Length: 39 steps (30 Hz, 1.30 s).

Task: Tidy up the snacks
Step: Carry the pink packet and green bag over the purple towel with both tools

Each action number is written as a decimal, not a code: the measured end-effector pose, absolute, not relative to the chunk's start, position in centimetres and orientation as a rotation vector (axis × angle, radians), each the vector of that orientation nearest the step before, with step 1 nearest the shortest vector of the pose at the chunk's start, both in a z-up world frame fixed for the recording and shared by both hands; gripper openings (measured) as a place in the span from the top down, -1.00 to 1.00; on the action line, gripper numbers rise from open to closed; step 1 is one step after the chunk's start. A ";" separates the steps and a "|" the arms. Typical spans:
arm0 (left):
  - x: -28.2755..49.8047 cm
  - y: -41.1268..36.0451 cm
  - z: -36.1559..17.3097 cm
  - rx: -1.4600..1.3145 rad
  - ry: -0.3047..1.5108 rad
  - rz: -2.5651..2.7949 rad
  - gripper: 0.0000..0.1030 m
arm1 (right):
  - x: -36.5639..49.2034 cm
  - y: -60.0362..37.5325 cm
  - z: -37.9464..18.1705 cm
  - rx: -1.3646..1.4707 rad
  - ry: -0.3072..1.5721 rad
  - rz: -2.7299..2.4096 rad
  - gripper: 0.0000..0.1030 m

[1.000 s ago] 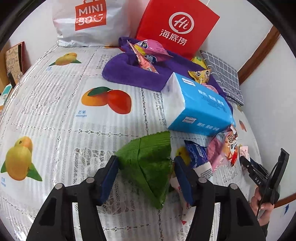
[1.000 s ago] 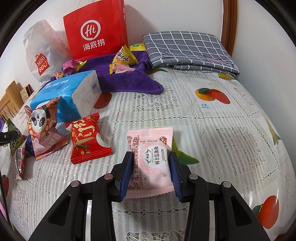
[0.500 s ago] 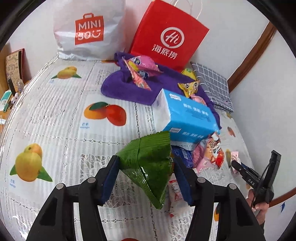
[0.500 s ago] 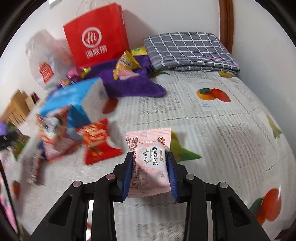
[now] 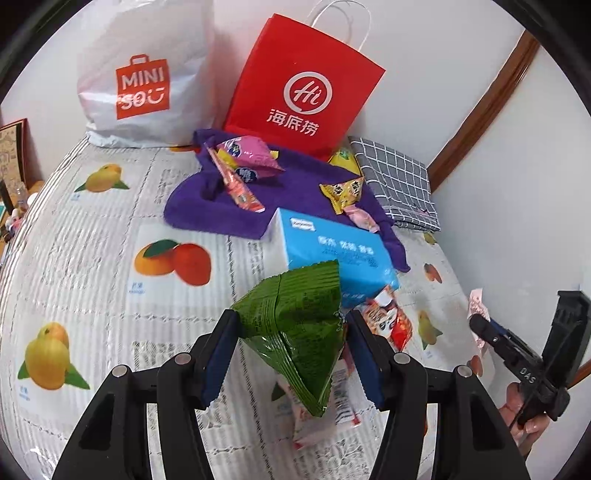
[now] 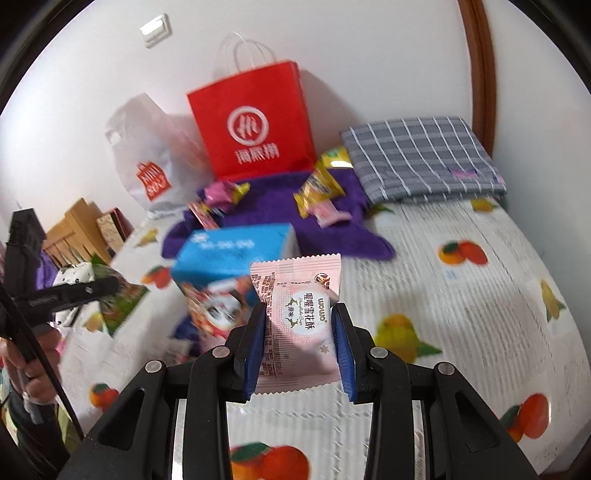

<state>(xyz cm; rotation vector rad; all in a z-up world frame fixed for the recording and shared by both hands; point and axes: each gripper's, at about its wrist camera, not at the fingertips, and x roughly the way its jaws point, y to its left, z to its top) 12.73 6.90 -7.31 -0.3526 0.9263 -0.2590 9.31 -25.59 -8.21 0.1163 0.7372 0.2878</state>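
Covering the whole work surface: a white lace-patterned tablecloth printed with mangoes and oranges, set against a white wall with a brown wooden trim strip at the corner. A light switch sits high on the wall; wooden furniture stands off the far left edge.

Containers, back row: a white plastic shopping bag and a red paper bag with white handles, both upright against the wall; contents not visible.

Purple towel, spread before the bags: holds a pink packet, a long red-pink packet, a yellow packet and a small pale pink one.

Grey checked cloth, folded, right of the towel.

Blue tissue pack, lying at the towel's near edge; loose snack packets beside it on the cloth.

Left gripper: jaws about halfway apart, pads pressed on a green triangular packet, held clear of the cloth.

Right gripper: jaws narrow, clamped on a pink snack packet, lifted above the cloth; a hand grips its handle.
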 end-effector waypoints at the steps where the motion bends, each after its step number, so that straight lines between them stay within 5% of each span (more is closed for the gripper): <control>1: 13.0 6.8 -7.1 -0.357 0.925 -0.267 -0.11 | 9.4 -25.1 -7.6 0.115 0.728 0.299 0.32; 39: 23.1 2.8 -3.4 -0.348 0.899 -0.318 -0.11 | 21.7 -20.7 -2.8 0.104 0.699 0.363 0.32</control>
